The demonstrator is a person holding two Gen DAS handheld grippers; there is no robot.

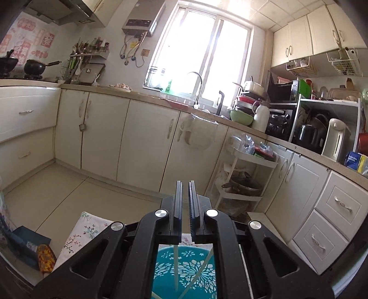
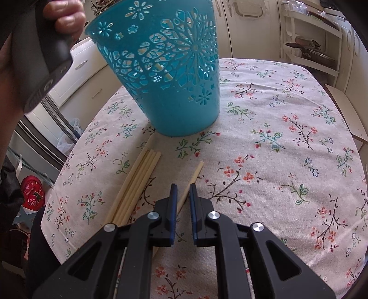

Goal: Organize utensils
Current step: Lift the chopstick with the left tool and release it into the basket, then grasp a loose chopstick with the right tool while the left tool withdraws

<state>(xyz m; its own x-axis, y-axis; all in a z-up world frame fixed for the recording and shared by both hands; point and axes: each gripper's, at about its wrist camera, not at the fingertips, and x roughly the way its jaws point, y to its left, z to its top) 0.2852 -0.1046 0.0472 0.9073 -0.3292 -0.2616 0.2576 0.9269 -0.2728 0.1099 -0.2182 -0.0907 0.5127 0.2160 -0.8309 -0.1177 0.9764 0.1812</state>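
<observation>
A teal cut-out basket (image 2: 174, 69) stands on the floral tablecloth (image 2: 276, 138); pale chopsticks (image 2: 159, 67) show through its holes. In the left wrist view the basket (image 1: 165, 271) lies under the gripper body with two chopsticks (image 1: 176, 264) in it. My left gripper (image 1: 185, 184) is shut and empty, pointing out over the kitchen floor. A person's hand (image 2: 66, 16) holds its handle above and left of the basket. My right gripper (image 2: 182, 186) points down at the cloth, shut on a single chopstick (image 2: 195, 174). A bundle of several chopsticks (image 2: 138, 179) lies to its left.
The cloth-covered table ends close on the left (image 2: 53, 184) and far right (image 2: 358, 142). A white trolley rack (image 2: 310, 46) with pots stands beyond it. Cream cabinets (image 1: 103, 138) and a crowded counter (image 1: 299, 128) ring the tiled floor (image 1: 57, 195).
</observation>
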